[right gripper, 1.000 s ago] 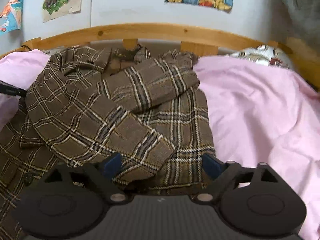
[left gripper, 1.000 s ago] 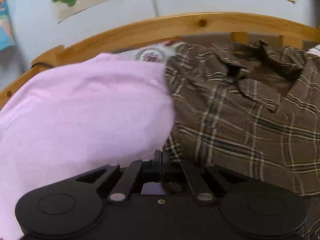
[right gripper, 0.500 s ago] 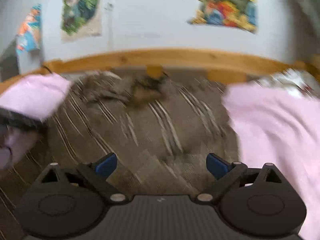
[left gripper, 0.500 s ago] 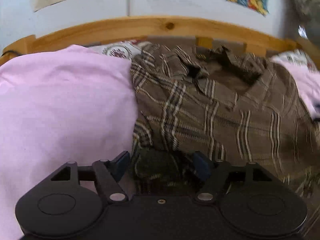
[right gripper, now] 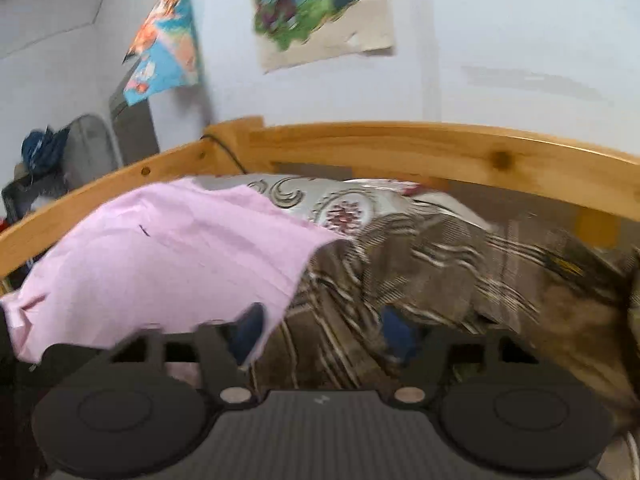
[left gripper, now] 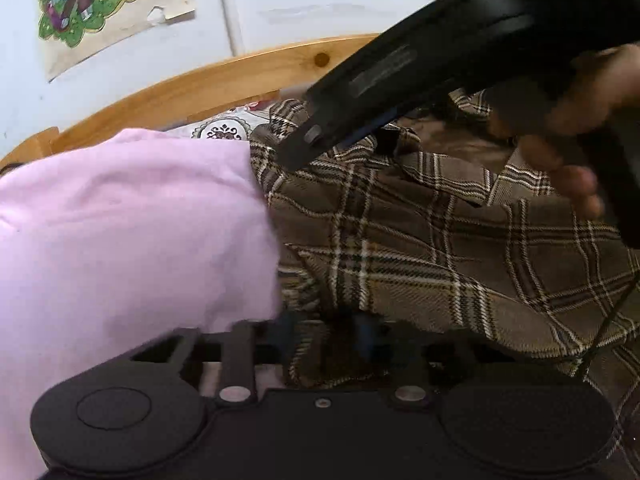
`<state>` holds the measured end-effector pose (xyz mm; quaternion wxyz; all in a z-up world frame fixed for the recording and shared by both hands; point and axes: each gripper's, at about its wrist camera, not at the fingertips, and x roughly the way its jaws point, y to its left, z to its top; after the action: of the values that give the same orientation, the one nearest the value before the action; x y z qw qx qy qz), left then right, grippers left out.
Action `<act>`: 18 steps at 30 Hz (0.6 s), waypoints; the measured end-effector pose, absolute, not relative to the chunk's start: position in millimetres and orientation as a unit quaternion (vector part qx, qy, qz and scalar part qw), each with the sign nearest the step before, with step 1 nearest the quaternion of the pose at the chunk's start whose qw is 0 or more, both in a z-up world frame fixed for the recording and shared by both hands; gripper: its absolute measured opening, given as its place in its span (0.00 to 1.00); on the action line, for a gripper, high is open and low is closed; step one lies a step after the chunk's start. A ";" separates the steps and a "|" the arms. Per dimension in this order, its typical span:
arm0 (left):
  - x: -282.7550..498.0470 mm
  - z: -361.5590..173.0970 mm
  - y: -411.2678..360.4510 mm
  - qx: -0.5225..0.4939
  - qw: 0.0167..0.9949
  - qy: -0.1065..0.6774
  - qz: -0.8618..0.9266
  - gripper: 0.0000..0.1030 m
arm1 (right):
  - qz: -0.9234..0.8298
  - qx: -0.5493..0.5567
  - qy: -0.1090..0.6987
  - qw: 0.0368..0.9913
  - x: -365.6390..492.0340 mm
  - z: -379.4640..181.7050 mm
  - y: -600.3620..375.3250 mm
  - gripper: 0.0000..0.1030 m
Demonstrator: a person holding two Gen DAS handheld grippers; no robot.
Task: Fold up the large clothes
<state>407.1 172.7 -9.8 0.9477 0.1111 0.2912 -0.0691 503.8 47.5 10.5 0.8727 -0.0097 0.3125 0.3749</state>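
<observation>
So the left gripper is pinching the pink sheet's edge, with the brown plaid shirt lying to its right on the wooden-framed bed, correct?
Not quite. The left wrist view shows the left gripper closed on an edge of the brown plaid shirt, not on the pink sheet, which lies just to its left. The shirt does lie right of the sheet on the wooden-framed bed.

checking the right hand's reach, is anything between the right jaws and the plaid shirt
Nothing visible blocks it. The right gripper has just been closing, with the plaid shirt directly between its jaws. The pink sheet lies just left, its edge by the left jaw.
</observation>
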 end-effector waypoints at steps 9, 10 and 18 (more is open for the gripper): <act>381.9 4.7 223.0 -0.023 0.970 0.239 -0.031 0.01 | 0.378 -0.073 0.296 0.874 517.8 -5.2 80.9 0.04; 379.1 6.2 229.0 -0.050 0.970 0.236 -0.024 0.01 | 0.376 -0.071 0.283 0.880 517.8 -3.2 82.4 0.04; 372.0 9.4 238.2 -0.084 0.963 0.256 -0.007 0.14 | 0.379 -0.081 0.247 0.888 524.2 -3.5 106.2 0.07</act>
<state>372.0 238.2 9.4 0.9631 -0.0840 0.2555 -0.0067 524.2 106.2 -3.5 0.8880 -0.0811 0.2470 0.3794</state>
